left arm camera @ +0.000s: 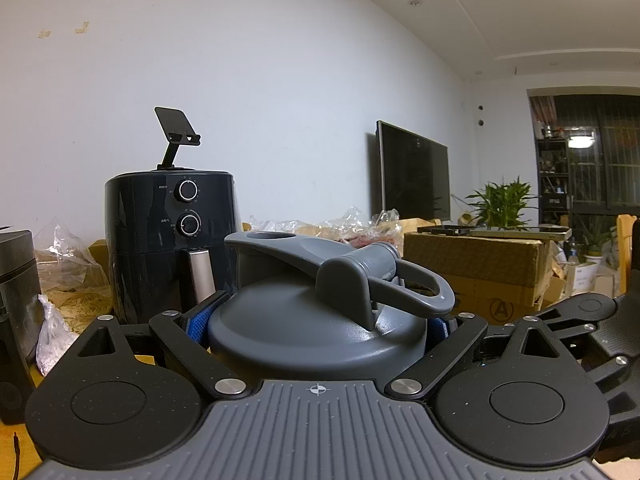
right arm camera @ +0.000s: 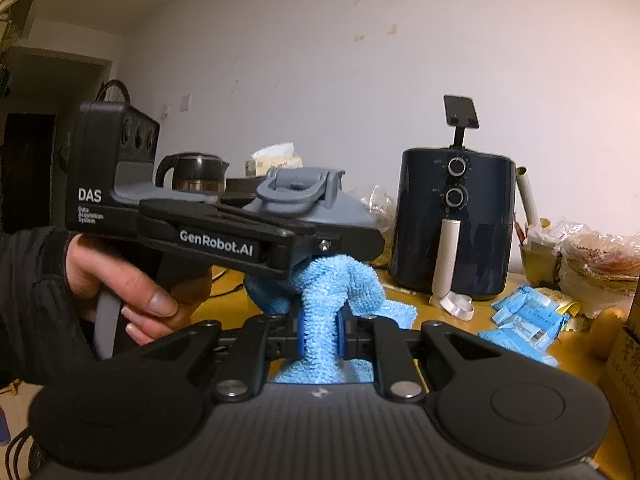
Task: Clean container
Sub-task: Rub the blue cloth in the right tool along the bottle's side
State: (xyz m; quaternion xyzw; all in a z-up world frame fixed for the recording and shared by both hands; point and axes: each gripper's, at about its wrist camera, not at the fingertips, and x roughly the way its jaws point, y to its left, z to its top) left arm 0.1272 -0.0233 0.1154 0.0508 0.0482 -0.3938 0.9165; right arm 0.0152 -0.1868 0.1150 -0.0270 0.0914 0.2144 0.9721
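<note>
Wiping is judged to be the step in hand: the grey shaker bottle [left arm camera: 316, 320] is clamped at its lid between the blue pads of the left gripper [left arm camera: 318, 326], whose jaws are spread wide around it, and is held up off the yellow table [right arm camera: 440, 308]. A light blue microfibre cloth [right arm camera: 320, 320] is pinched by the right gripper [right arm camera: 319, 334], jaws nearly closed on a bunched fold, and is pressed up under the left gripper where the bottle's body would be, though that body is hidden. For a good wipe, the bottle is best held steady by the lid while the cloth is drawn around the wall with even pressure. Care is needed that the flip cap [left arm camera: 360, 276] and carry loop [left arm camera: 420, 292] are not snagged
</note>
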